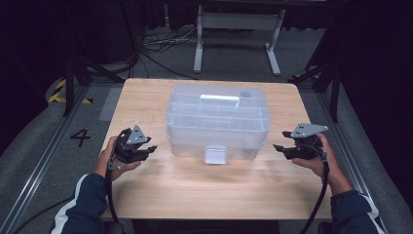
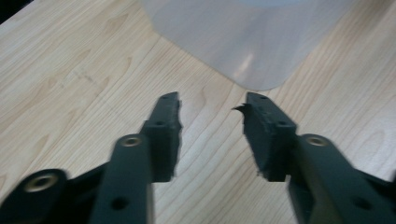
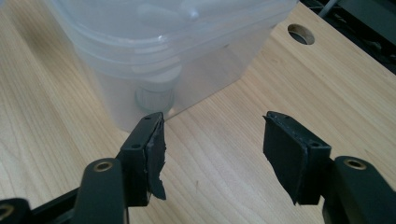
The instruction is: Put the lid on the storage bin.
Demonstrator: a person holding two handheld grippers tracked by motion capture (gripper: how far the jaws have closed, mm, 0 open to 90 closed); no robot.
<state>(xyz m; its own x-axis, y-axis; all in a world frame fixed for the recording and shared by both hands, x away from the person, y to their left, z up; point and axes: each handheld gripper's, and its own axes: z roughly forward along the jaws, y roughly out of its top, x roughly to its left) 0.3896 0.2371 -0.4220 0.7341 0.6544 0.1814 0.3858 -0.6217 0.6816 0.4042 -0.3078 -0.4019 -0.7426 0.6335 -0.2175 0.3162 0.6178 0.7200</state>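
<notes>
High view, box: a clear plastic box with its lid on is seen mid-table, white handle on top, front latch hanging toward the near edge.
High view, left gripper: the left gripper is held just off the box's near left corner, not touching it, jaws parted.
High view, right gripper: the right gripper is held off the box's right side, a bit further out, jaws parted too.
Left gripper view: the jaws are spread about halfway with bare wood between them; the box's rounded corner is seen just past the tips, nothing gripped.
Right gripper view: the jaws are spread wide over the tabletop; the box sits ahead of the left-hand jaw, close but apart. A round hole is cut in the table further back.
</notes>
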